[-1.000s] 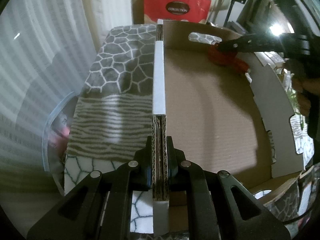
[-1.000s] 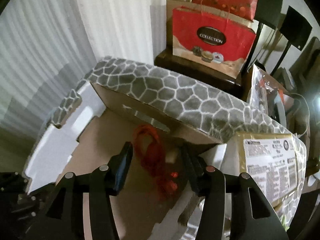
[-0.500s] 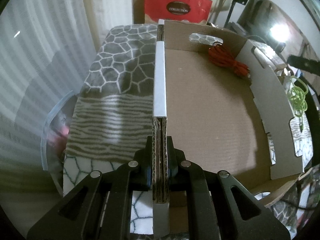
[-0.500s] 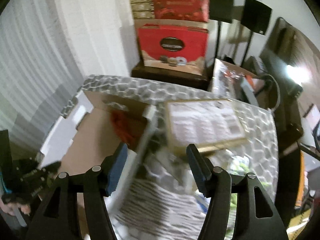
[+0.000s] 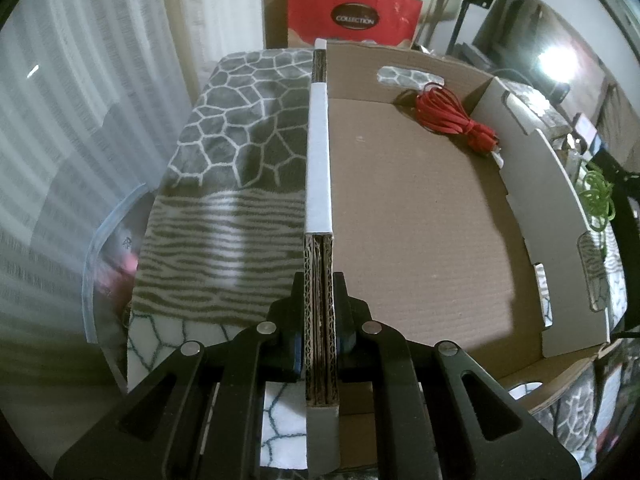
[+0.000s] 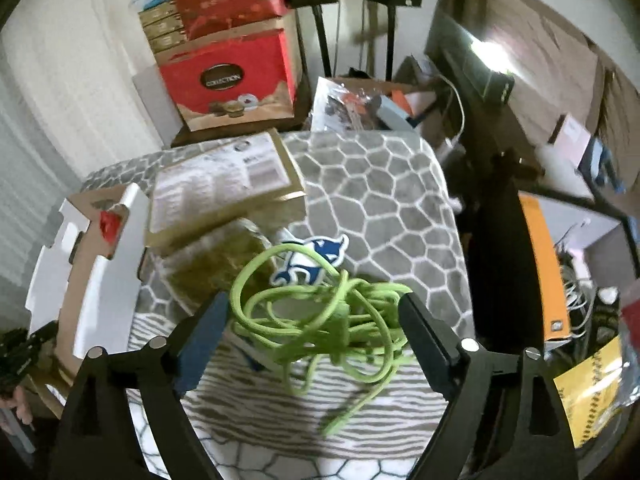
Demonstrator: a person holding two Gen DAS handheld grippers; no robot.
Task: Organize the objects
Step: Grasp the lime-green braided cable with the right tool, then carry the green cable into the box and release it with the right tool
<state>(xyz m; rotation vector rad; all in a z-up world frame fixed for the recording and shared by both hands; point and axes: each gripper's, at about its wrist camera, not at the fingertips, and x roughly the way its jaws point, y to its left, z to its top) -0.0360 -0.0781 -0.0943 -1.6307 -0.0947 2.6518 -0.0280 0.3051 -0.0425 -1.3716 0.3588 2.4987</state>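
My left gripper (image 5: 319, 332) is shut on the left side wall (image 5: 318, 184) of an open cardboard box (image 5: 420, 208). A coiled red cord (image 5: 452, 118) lies in the box's far right corner. My right gripper (image 6: 316, 320) is open and empty, its fingers on either side of a tangled green cord (image 6: 320, 312) that lies on the patterned blanket (image 6: 380, 208). The green cord also shows in the left wrist view (image 5: 598, 196), outside the box's right wall. The box also shows at the left of the right wrist view (image 6: 92, 280).
A flat gold package with a white label (image 6: 220, 188) and a clear bag of olive contents (image 6: 216, 268) lie beside the box. A blue and white sticker (image 6: 308, 260) lies behind the cord. Red gift bags (image 6: 228, 80) stand behind the table. Clutter and shelving (image 6: 560, 240) stand at the right.
My right gripper has let go of the red cord in the box, swung right out of the box and come over the green cord. The left gripper has kept its hold.
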